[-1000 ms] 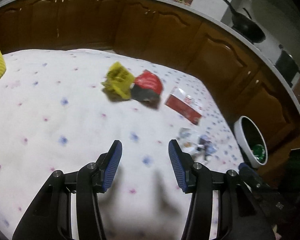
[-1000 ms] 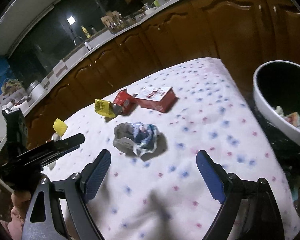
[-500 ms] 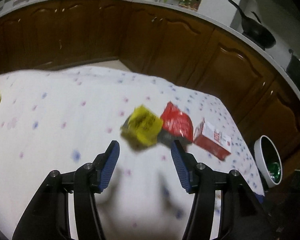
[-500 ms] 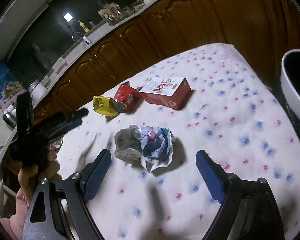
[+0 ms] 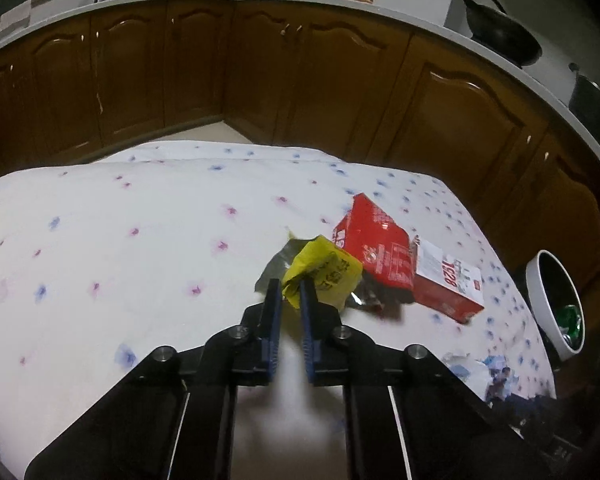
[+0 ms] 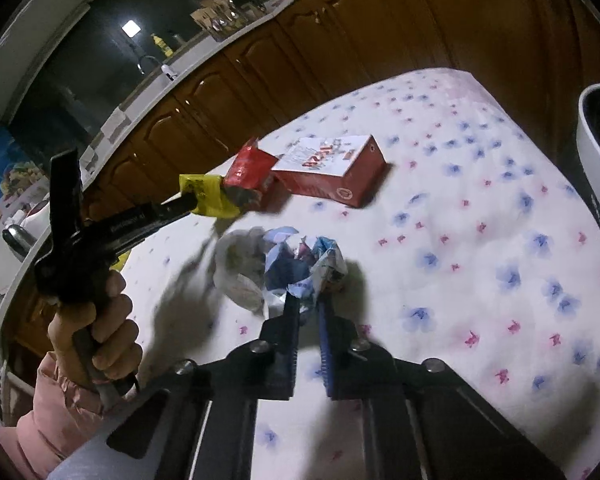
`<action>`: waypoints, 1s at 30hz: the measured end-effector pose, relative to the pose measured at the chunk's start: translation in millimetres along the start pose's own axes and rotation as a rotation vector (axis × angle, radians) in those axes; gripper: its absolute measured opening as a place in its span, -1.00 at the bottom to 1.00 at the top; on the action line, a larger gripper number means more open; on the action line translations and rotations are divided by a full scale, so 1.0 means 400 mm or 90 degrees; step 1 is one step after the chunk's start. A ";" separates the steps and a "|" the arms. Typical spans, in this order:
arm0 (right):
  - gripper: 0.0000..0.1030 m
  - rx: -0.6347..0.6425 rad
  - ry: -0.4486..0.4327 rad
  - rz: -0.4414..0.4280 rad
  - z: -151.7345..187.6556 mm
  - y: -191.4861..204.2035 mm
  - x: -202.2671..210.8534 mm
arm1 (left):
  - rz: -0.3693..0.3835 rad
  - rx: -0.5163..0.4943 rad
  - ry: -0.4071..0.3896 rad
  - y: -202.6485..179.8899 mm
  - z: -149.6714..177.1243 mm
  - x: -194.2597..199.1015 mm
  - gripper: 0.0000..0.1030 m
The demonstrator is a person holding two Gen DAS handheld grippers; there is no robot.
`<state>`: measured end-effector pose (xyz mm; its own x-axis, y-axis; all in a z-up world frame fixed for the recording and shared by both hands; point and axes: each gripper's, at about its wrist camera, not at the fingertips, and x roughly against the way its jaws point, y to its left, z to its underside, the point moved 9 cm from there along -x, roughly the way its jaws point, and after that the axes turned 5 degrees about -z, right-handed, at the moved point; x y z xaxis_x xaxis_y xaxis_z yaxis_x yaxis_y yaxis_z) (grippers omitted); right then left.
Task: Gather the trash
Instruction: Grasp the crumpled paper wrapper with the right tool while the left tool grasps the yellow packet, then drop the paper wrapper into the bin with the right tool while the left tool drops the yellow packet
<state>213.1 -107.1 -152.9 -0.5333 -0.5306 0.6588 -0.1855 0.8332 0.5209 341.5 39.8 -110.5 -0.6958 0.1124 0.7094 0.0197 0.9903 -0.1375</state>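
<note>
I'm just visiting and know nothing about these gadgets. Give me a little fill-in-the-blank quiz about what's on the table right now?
1. The left gripper pinches a crumpled wrapper whose colour is ____.
2. The right gripper pinches a ball of crumpled ____.
3. The box lying on the tablecloth is white on top and ____ on its sides.
4. The white bin stands beyond the table's ____ edge in the left camera's view.

Missing words: yellow; paper; red; right
</note>
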 end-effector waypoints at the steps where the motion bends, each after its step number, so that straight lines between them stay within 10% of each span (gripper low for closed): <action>1: -0.86 0.004 -0.003 -0.001 -0.002 0.002 0.003 | 0.001 0.002 -0.004 0.000 0.006 0.011 -0.86; 13: -0.89 0.047 -0.050 0.006 -0.007 0.025 0.109 | 0.060 0.040 -0.024 -0.065 0.099 0.187 -0.87; 30: -0.89 0.016 -0.144 0.112 -0.008 -0.144 0.389 | 0.205 -0.068 -0.004 -0.411 0.160 0.275 -0.86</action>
<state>143.4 -238.2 -78.4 -0.7292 -0.3315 0.5986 -0.0925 0.9145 0.3939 215.9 -116.1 -54.0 -0.6464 0.4200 0.6370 0.3142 0.9073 -0.2794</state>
